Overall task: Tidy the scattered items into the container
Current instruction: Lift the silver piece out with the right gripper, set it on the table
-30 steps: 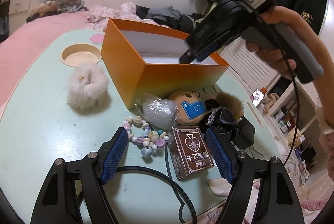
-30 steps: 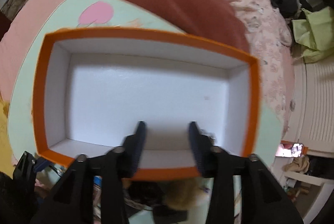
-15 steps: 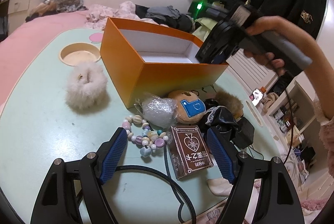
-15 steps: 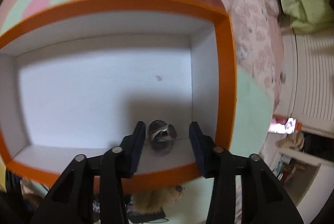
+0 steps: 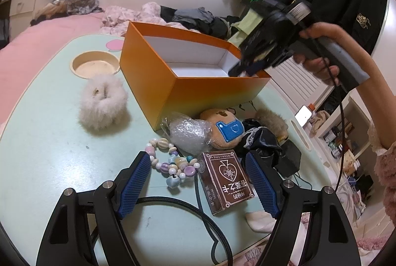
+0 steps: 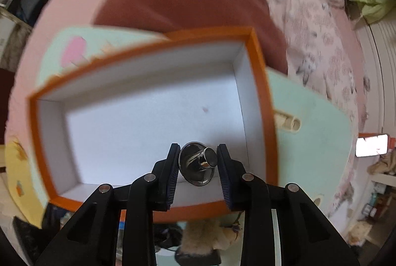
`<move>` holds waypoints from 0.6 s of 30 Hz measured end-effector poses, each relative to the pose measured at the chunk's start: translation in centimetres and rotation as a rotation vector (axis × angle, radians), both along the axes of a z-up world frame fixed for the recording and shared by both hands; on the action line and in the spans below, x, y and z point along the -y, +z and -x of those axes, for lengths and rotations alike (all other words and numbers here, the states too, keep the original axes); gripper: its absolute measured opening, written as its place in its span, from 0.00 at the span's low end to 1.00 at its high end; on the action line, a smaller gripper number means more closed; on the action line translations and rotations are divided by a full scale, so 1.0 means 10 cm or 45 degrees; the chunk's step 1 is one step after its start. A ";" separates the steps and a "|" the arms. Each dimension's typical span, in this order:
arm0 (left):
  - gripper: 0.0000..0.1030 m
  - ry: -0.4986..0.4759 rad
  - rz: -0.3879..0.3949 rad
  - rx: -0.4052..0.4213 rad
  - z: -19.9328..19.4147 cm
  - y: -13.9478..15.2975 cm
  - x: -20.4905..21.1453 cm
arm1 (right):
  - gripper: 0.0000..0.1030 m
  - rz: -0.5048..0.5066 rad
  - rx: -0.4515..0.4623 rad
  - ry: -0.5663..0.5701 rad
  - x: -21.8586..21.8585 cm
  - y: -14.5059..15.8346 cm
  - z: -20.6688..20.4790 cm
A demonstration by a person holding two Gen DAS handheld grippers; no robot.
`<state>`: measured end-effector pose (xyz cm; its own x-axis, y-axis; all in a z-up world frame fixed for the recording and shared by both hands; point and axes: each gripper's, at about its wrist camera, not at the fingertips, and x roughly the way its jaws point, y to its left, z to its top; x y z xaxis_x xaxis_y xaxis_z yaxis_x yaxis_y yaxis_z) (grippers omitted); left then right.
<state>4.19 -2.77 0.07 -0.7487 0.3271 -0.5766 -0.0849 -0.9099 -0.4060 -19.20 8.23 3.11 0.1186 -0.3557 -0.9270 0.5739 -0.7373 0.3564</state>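
Observation:
An orange box (image 5: 198, 90) with a white inside stands open on the mint table (image 5: 49, 154). In the right wrist view the box (image 6: 262, 82) holds a small shiny metal funnel-shaped piece (image 6: 198, 163) lying on its floor near the right wall. My right gripper (image 6: 198, 164) hangs open above it, fingers either side, not touching; it also shows in the left wrist view (image 5: 247, 66) over the box's right corner. My left gripper (image 5: 198, 181) is open and empty, low over a brown card box (image 5: 226, 181) and a bead bracelet (image 5: 170, 162).
A white fluffy scrunchie (image 5: 102, 105), a bubble-wrapped bundle (image 5: 190, 133), a plush bear with a blue patch (image 5: 226, 128), black lace fabric (image 5: 262, 142) and a black cable (image 5: 173, 204) lie in front of the box. A cup recess (image 5: 95, 65) is sunk in the table's far left.
My right gripper moved to the right and pulled back up over the box; the metal piece, unseen a second ago, now lies free on the box floor. The left gripper stayed still.

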 end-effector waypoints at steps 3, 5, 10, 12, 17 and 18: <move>0.77 0.005 -0.011 -0.007 0.00 0.01 0.02 | 0.31 0.158 -0.023 -0.036 -0.25 0.33 -0.15; 0.77 0.012 -0.029 -0.014 -0.01 0.04 0.06 | 0.31 0.258 -0.049 -0.034 -0.42 0.52 -0.34; 0.77 0.156 0.028 0.017 0.08 0.14 0.23 | 0.31 0.462 -0.012 -0.004 -0.75 0.63 -0.85; 0.77 0.192 0.009 0.046 0.18 0.16 0.31 | 0.31 0.478 -0.009 0.005 -0.81 0.55 -1.02; 0.77 0.183 0.061 0.174 0.52 0.22 0.33 | 0.31 0.480 0.035 -0.045 -0.78 0.18 -1.05; 0.77 0.177 0.074 0.199 0.60 0.25 0.34 | 0.31 0.482 0.050 -0.068 -0.77 0.11 -1.04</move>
<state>-1.84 -6.18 2.55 -0.6842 0.1899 -0.7041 0.1027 -0.9308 -0.3508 -8.84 15.90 4.19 0.1231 -0.6788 -0.7239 0.5188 -0.5778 0.6301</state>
